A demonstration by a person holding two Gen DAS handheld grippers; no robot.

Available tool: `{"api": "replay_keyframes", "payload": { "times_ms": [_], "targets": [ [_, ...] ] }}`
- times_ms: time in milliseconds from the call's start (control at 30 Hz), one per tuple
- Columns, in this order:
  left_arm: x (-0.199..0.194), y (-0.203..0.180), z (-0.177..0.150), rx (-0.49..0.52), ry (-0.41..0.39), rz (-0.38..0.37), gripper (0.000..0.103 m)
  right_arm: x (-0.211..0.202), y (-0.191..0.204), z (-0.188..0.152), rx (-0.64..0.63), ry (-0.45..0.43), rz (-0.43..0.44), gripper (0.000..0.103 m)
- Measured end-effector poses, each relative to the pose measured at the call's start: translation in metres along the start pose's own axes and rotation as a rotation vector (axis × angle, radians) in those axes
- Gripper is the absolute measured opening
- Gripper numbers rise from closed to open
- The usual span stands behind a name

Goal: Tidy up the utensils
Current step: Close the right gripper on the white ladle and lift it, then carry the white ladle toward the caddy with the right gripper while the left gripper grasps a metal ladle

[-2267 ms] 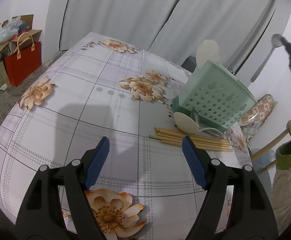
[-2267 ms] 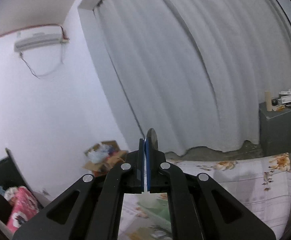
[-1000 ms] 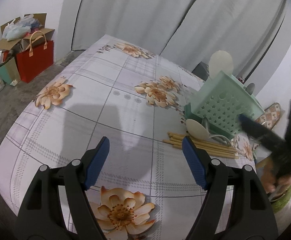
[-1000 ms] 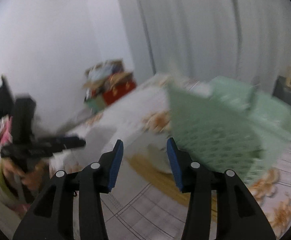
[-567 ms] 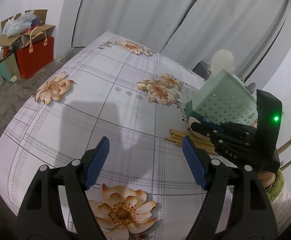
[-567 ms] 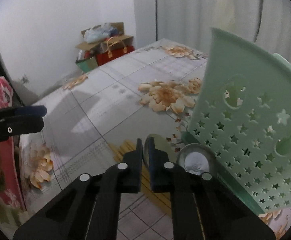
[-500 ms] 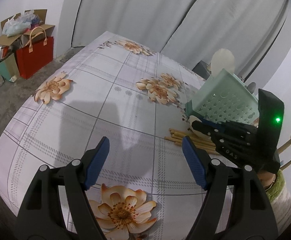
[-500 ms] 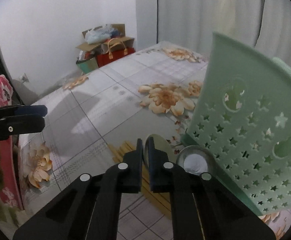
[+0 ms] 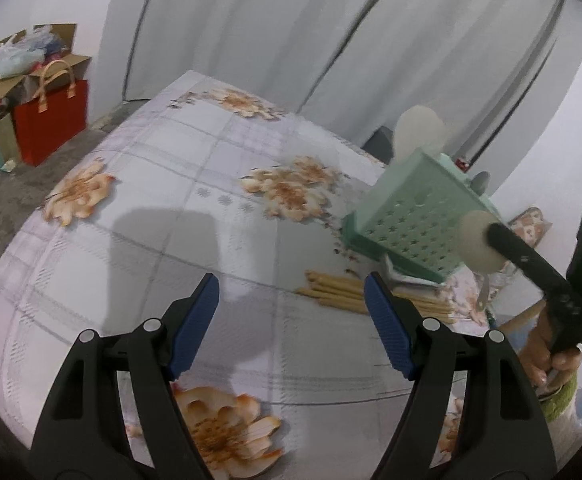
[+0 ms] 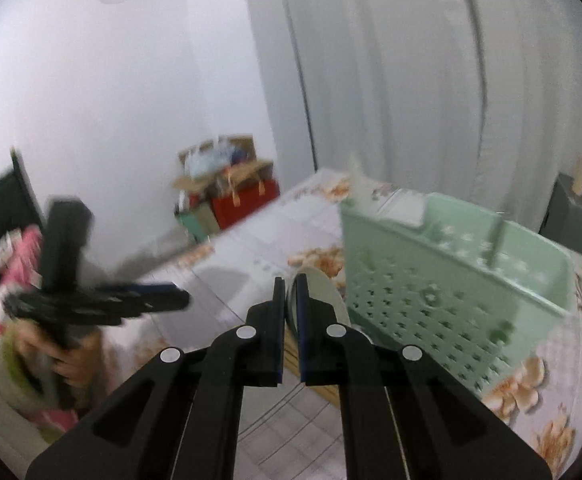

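Soft, even indoor light is filling both views, with no glare. A grey shadow (image 9: pixel 159 236) is falling across the floral counter (image 9: pixel 163 168) toward nine o'clock. Fisheye bending is curving the edges into dark corners. The right wrist view is smearing with motion blur, especially the green basket (image 10: pixel 451 280).

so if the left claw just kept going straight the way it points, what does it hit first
Probably the flowered tablecloth on the table: the left claw is open, empty and tilted down at bare cloth. The chopsticks lie just right of that line, though depth is hard to judge.
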State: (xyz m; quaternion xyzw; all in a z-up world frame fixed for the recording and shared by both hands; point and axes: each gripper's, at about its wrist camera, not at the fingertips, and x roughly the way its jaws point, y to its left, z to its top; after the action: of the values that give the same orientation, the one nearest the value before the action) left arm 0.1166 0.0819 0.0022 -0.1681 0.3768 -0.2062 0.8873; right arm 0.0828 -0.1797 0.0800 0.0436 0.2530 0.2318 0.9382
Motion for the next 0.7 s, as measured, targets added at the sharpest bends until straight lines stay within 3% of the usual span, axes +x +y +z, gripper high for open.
{"api": "replay_keyframes", "payload": {
  "times_ms": [167,333,500,700],
  "targets": [
    [0.021,-0.025,0.007,0.033,0.030,-0.111,0.070,-0.052,-0.013,-0.007,0.146,-0.123,0.018,0.005],
    [0.056,-0.048,0.014,0.063,0.103,-0.221,0.059,-0.073,-0.020,-0.020,0.229,-0.181,0.017,0.005],
    [0.098,-0.062,0.024,0.090,0.204,-0.231,0.048,-0.079,-0.028,-0.028,0.288,-0.212,0.022,0.005],
    [0.136,-0.067,0.031,0.077,0.312,-0.218,0.045,-0.082,-0.033,-0.036,0.310,-0.216,0.016,0.005]
  ]
}}
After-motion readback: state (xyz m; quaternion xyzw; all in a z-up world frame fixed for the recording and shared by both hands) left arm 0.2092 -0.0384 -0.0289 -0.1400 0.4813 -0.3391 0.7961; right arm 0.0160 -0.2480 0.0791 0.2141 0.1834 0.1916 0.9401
